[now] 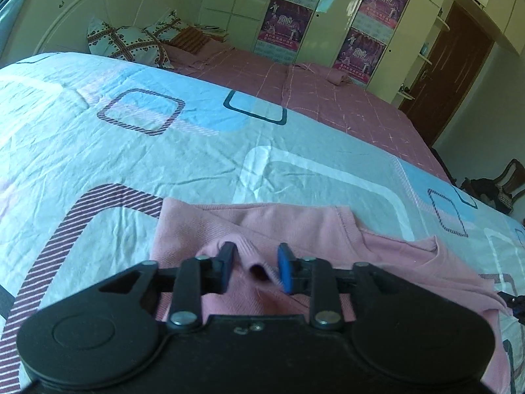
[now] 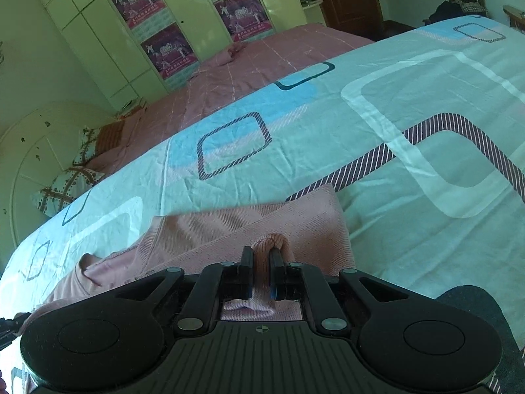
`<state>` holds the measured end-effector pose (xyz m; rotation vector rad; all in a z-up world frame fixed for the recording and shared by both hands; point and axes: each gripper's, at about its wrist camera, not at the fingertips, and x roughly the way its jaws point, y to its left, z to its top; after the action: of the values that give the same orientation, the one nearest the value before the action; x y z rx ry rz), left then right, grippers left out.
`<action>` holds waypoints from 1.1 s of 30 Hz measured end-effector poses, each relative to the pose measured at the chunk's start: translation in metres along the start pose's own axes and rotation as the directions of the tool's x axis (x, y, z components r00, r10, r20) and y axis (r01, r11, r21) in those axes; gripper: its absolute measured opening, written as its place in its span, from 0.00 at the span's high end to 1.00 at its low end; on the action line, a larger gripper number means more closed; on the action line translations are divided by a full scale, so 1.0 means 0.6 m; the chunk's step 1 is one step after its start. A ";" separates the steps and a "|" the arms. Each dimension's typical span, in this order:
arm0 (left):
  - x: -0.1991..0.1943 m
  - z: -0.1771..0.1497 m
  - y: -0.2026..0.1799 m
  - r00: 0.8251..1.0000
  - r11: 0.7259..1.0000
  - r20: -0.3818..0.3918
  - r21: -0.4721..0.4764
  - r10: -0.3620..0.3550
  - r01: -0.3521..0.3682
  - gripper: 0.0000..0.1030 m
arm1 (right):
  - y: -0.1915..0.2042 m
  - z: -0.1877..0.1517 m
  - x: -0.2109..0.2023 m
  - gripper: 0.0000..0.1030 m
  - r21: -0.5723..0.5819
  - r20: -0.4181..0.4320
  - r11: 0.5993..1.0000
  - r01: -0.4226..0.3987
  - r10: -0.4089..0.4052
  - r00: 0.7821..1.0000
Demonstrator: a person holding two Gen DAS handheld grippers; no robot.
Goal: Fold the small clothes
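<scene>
Patterned bedspread [image 1: 137, 151] under pink garment [image 1: 295, 226], left tongs [image 1: 256, 264] apart, right tongs [image 2: 261, 271] clamped on its fold.

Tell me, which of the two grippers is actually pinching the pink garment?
The right gripper: its fingers are shut on a bunched fold of the pink garment. The left gripper stands open, fingers clear of the cloth between them.

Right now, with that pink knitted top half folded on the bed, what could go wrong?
1. The left gripper stands open, with a ridge of the pink knitted top loose between its pads; that side could slump and undo the fold.
2. The right gripper is shut on a bunch of fabric; pulling now, alone, could drag the top askew.
3. The patterned bedsheet is wrinkled, so the garment may snag rather than slide.
</scene>
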<state>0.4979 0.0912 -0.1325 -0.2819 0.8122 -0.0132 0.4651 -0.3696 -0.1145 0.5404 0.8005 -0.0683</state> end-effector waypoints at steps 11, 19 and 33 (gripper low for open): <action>-0.004 0.006 0.026 0.998 0.992 0.036 0.119 -0.044 0.040 0.27 | -0.020 0.026 -0.015 0.58 -0.058 0.076 0.994 -0.092 0.096 0.992; 0.067 0.008 0.013 0.997 0.983 -0.041 0.167 -0.063 0.070 0.39 | 0.002 0.013 0.037 0.58 -0.186 0.004 0.977 -0.107 0.110 0.994; 0.069 0.011 0.032 0.980 0.963 -0.056 0.181 -0.191 0.198 0.88 | 0.028 0.009 0.075 0.92 -0.407 -0.106 0.890 -0.205 0.177 0.979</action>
<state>0.5296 0.1064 -0.1625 -0.1842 0.8127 -0.2782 0.5045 -0.3516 -0.1354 0.2121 0.7943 0.3006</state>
